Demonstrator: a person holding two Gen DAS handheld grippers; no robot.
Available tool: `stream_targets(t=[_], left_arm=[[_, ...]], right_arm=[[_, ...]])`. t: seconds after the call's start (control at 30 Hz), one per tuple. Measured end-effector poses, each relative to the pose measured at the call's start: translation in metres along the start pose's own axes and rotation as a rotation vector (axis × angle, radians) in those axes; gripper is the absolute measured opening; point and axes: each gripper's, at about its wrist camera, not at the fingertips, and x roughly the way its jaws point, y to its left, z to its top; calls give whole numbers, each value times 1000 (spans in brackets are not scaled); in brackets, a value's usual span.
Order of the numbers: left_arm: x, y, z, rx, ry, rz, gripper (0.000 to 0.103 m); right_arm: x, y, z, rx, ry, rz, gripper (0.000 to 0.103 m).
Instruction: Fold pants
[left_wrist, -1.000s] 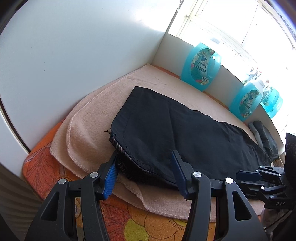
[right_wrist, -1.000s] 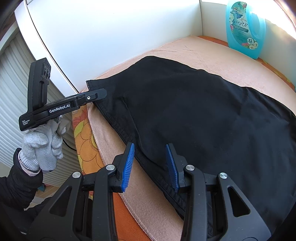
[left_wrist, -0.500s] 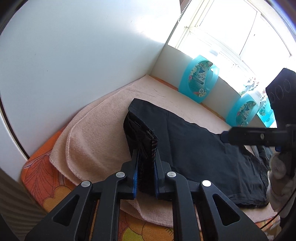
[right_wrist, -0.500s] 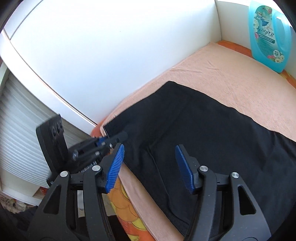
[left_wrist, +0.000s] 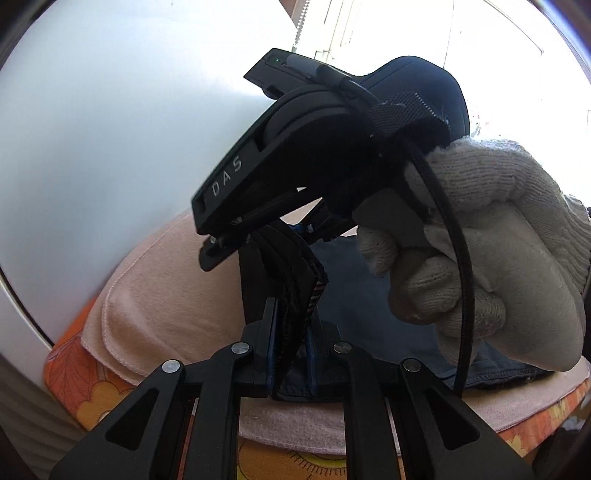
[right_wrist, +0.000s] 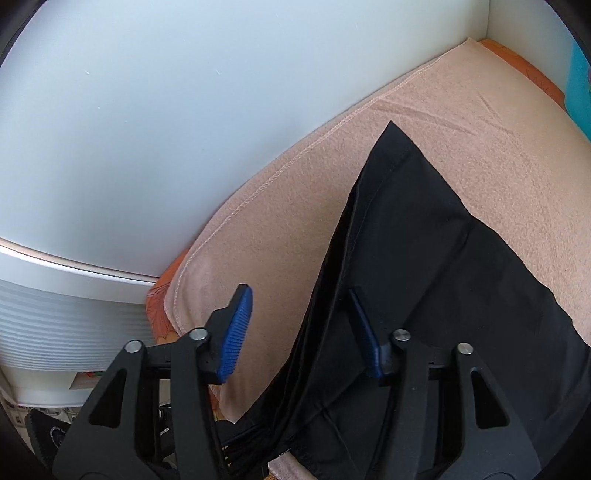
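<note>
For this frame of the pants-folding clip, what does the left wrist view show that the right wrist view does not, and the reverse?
Left wrist only: the left claw shut on a bunched edge of the black pants, and, close ahead, the gloved hand holding the right device.

Right wrist only: the right claw, its jaws closing astride a raised ridge of the pants, pads not yet pressing; a sliver of a turquoise bottle at the right edge.

Both: the black pants, the pink blanket, the orange floral cover and the white wall panel.
</note>
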Motion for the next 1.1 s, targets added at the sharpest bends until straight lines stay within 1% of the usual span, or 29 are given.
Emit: stream_targets(t=[0.03,0.1,0.13,0.17,0.2,0.23,0.3,0.33,0.37,0.43,0.47,0.53,0.63,0.67,0.8,0.97,1.1], left_arm=[[0,0,-1,0,-1,16,11],[1,0,-1,-10,-10,41,13],[0,1,-3,-15,-15,64,21],[1,2,-5,-24,-8,84,37],[3,4,-6,-40,4,94,43],[6,8,-8,-60,20,81,44],[12,12,-11,-86,48,29,42],[13,13,-11,-88,48,20,29],[12,12,-10,-82,47,14,20],[10,9,-8,-72,36,-1,15],[8,6,-6,-62,30,-5,13],[3,-1,-2,-37,17,-17,13],[-4,-12,4,-7,5,-42,12],[-6,-15,5,3,4,-54,12],[-10,-32,10,57,-7,-94,11],[-15,-54,15,95,-14,-147,11],[-16,-73,20,108,-12,-203,11]], right_arm=[[0,-3,-2,6,-2,-2,12],[-3,-8,-6,22,-23,20,10],[-6,-9,-8,28,-32,23,8],[-8,-11,-10,31,-41,24,7],[-11,-11,-12,31,-49,25,7],[-13,-11,-13,32,-56,30,6],[-19,-11,-19,33,-77,34,6],[-21,-11,-21,31,-86,34,6],[-25,-11,-24,30,-94,33,6],[-33,-12,-29,30,-119,26,5],[-35,-14,-24,30,-133,21,5],[-48,-15,-31,29,-165,5,5],[-67,-13,-44,9,-213,-47,5],[-71,-14,-38,8,-226,-65,5],[-94,-17,-47,-1,-284,-123,5],[-121,-24,-70,7,-342,-148,4],[-147,-44,-92,35,-381,-150,4]])
